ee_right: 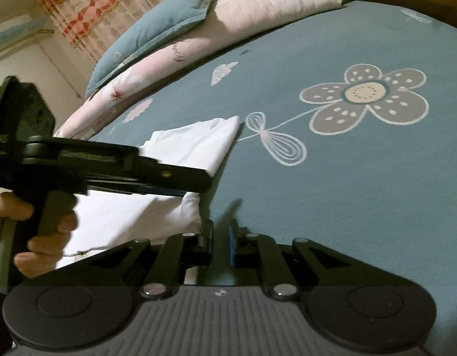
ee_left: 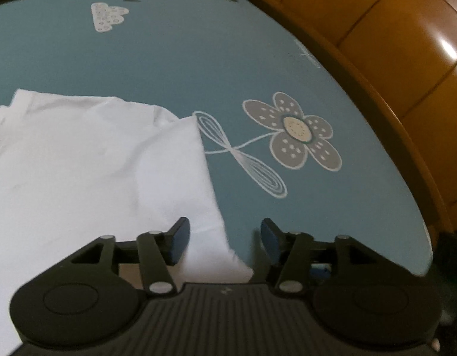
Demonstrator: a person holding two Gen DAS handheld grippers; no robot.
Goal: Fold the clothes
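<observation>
White cotton garment (ee_left: pixel 88 160), partly folded, lying flat on the teal bedsheet with a printed grey flower (ee_left: pixel 157 53); its folded right edge runs beside the flower's looped white leaves, and its near corner reaches back toward the two tools. Left gripper (ee_left: pixel 225 237): jaws released and standing apart, straddling that near edge with no pad pressing on the cloth. Right gripper (ee_right: pixel 221 237): jaws drawn almost together just right of the garment's corner; nothing can be seen pinched between them, only teal sheet in the narrow gap. In the right wrist view the left tool crosses over the garment, held by the person's hand (ee_right: pixel 41 231) at the handle.

The step in hand appears to be taking a fresh hold on the near hem for the next fold. To do it well, the open left jaws should likely slide flat under and over all layers at the edge before closing, so no single layer peels away; the right tool would need to reopen and take the hem further along, keeping the edge taut and level. A folded pink floral quilt (ee_right: pixel 228 20) and a teal pillow (ee_right: pixel 157 26) lie well apart at the bed's far side.
</observation>
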